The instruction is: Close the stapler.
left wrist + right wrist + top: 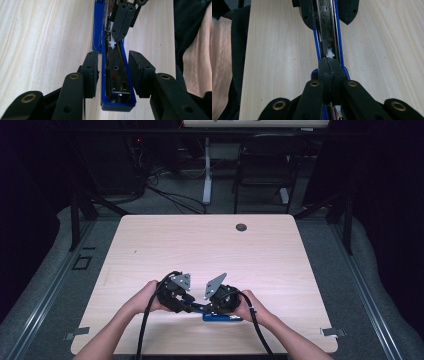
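A blue stapler (223,317) lies opened near the table's front edge. Its blue arm (117,102) with a metal channel inside runs between my two grippers. My left gripper (115,73) has its pads close against both sides of that arm. In the right gripper view the same pads (305,11) flank the channel (325,25) at the top. My right gripper (329,68) is shut, its tips set on the channel beside a small white piece (329,53). In the high view the left gripper (191,307) and right gripper (208,309) meet tip to tip over the stapler.
The pale wooden table (200,250) has a round cable hole (241,227) at the back. A chair (265,165) and a desk leg (207,170) stand behind it. A person's forearms (125,325) come in from the front edge.
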A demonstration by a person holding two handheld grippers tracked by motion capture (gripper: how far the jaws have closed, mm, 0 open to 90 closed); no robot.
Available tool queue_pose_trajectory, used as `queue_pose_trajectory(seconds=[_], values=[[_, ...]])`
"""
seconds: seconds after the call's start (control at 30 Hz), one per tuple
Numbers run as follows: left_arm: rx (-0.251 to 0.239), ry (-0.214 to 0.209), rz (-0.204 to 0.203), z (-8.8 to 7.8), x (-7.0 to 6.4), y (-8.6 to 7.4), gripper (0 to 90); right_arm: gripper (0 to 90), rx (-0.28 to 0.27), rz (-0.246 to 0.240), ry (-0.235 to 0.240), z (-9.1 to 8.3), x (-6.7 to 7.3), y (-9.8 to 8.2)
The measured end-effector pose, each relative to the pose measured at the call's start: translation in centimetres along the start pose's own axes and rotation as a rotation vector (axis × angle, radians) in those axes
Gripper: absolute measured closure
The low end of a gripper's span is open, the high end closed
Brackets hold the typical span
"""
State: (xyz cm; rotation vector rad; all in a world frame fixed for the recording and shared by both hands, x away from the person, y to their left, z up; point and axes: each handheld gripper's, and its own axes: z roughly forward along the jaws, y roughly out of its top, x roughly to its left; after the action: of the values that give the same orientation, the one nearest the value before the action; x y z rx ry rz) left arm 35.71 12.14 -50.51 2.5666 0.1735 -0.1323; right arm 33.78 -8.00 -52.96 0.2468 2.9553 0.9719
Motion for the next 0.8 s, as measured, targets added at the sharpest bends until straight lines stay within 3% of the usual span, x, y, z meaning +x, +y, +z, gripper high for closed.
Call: queue_pose_trajectory(seconds=[0.53, 0.57, 0.6, 0.8], values=[[0.010, -0.001, -0.019, -0.76, 0.18, -0.63, 55.5, 90.0, 0.006, 0.003, 0.004, -0.06, -0.12, -0.06], [0.008, -0.005, -0.023, -0.79, 0.22, -0.70, 55.2, 90.0, 0.090, -0.016, -0.026, -0.64, -0.13, 0.20], [0.008, -0.004, -0.024, -0.78, 0.21, -0.71, 55.3, 90.0, 0.006, 0.005, 0.001, -0.10, -0.09, -0.09], [0.006, -0.010, -0.001, -0.70, 0.03, -0.59, 62.9, 90.0, 0.005, 0.009, 0.006, -0.08, -0.13, -0.11]])
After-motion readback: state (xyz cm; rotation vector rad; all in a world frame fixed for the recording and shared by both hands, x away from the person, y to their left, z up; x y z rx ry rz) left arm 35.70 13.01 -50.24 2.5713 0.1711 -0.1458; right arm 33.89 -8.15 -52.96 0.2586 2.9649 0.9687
